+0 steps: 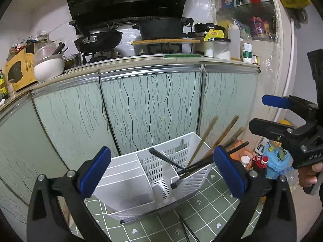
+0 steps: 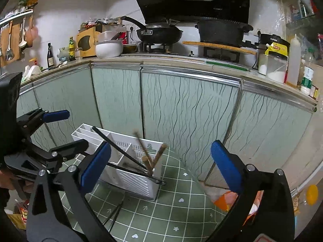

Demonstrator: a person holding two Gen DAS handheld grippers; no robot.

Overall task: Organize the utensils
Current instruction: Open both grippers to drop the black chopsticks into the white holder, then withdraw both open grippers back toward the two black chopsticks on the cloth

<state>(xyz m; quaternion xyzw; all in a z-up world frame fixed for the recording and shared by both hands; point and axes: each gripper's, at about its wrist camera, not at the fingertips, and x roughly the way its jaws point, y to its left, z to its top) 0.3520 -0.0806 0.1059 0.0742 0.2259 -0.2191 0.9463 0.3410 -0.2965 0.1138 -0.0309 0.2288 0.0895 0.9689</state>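
A white slotted utensil caddy (image 1: 125, 191) (image 2: 133, 179) stands on a green tiled surface in front of the cabinets. Its end compartment holds wooden chopsticks (image 1: 203, 141) (image 2: 149, 157) and leaning black chopsticks (image 1: 201, 165) (image 2: 121, 151). A black handle (image 1: 161, 157) pokes out of the middle compartment. More thin black sticks (image 1: 187, 230) (image 2: 115, 213) lie on the tiles before the caddy. My left gripper (image 1: 162, 171) (image 2: 68, 131) is open, hovering just short of the caddy with nothing between its blue pads. My right gripper (image 2: 161, 166) (image 1: 262, 115) is also open and empty, to the caddy's right.
Pale green cabinet doors (image 1: 149, 109) rise right behind the caddy. The counter above carries a stove with a black pan (image 1: 97, 40) and a pot (image 2: 222, 32). Bottles and a blue container (image 1: 276, 161) crowd the floor at right, beside an orange bag (image 2: 226, 199).
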